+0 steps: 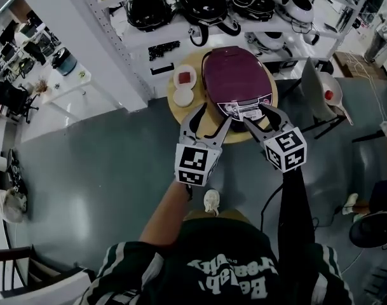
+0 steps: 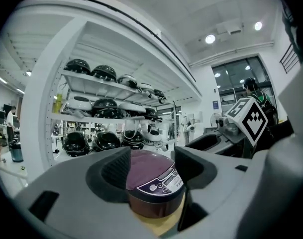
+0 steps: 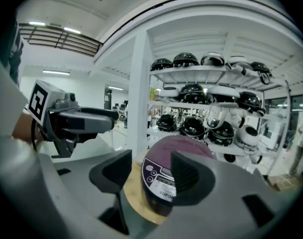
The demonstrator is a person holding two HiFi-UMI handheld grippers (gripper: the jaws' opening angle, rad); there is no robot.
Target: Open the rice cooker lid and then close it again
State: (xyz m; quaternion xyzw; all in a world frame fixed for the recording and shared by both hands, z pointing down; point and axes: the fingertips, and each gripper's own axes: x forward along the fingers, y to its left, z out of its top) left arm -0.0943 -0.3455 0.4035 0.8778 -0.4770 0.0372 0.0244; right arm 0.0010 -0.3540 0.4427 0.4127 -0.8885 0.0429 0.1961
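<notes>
While we look down from the head view, the maroon rice cooker (image 1: 236, 81) sits on a round wooden table (image 1: 175, 112) with its lid down and its control panel facing us. Two small white dishes (image 1: 184, 86) lie just beside it on its left. Our left gripper (image 1: 213, 116) and right gripper (image 1: 257, 114) hover side by side at the table's near edge, just short of the panel. Both have their jaws spread and neither touches anything. A white shelf (image 1: 180, 33) of dark helmets stands behind the table.

From the left gripper view, we see the jaws apart and empty. The cooker shows in the gap beyond them, still clear of the pads.

From the right gripper view, the jaws also stand apart with nothing pinched. The cooker lies ahead, partly hidden behind the right pad, and the left gripper shows off to the left.
</notes>
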